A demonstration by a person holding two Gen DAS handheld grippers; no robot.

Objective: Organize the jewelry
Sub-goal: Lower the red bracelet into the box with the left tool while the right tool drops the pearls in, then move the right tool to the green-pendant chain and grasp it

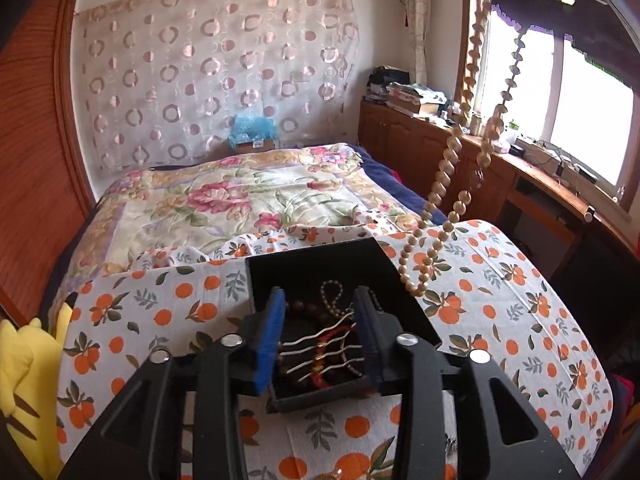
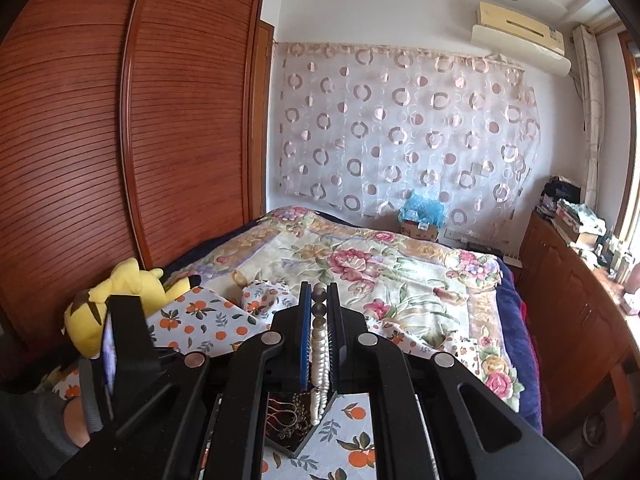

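Observation:
A black jewelry box (image 1: 320, 264) sits on the orange-print cloth, holding dark bead bracelets, a red cord and silver chains (image 1: 324, 344). My left gripper (image 1: 320, 304) is open, its fingers straddling the box's near part just above it. A long beige bead necklace (image 1: 444, 168) hangs from above at the right, its lower loop resting on the cloth beside the box's right edge. My right gripper (image 2: 319, 304) is shut on the bead necklace (image 2: 320, 344), high above the box (image 2: 296, 420), which shows below its fingers.
The orange-print cloth (image 1: 168, 312) covers a raised surface at the foot of a floral bed (image 1: 240, 196). A yellow plush toy (image 2: 116, 300) lies at the left. A wooden wardrobe (image 2: 120, 140) stands left, wooden cabinets (image 1: 420, 140) under the window right.

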